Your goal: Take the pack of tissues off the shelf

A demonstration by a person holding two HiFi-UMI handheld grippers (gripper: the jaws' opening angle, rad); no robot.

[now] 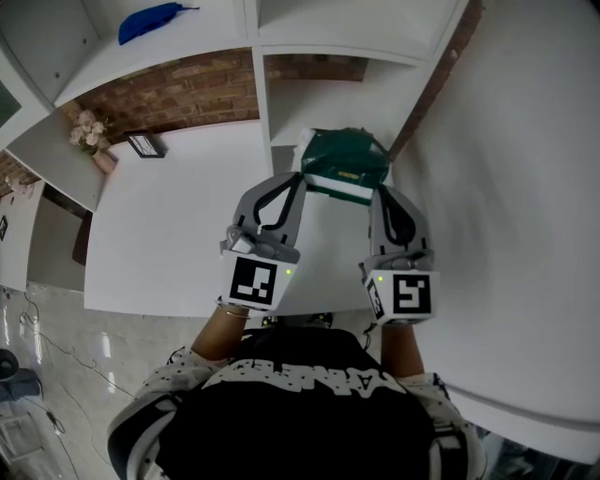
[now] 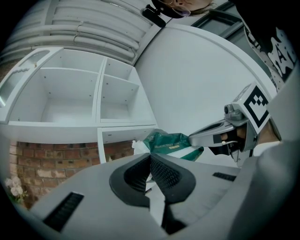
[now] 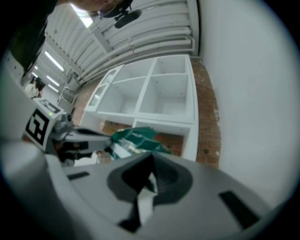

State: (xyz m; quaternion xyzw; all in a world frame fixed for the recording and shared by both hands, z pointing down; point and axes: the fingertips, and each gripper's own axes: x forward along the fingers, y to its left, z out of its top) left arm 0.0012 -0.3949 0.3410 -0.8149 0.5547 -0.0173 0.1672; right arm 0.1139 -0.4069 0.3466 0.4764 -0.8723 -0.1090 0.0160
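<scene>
Green film-wrapped pack of tissues (image 1: 344, 167): we judge it light, squashy, slippery. Closed left gripper (image 1: 301, 180) and right gripper (image 1: 376, 191) apparently pinch its nine and three o'clock edges.

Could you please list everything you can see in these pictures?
pack of tissues: one, green and white, at the lower shelf opening
shelf unit: one, white, against the wall
brick wall: one, red-brown, behind the shelf unit
blue object: one, upper shelf, left
flowers: one bunch, pale pink, far left
picture frame: one, dark, beside the flowers
counter: one, white, below the shelves
left gripper: grey, shut on the pack's left edge
right gripper: grey, shut on its right edge
</scene>
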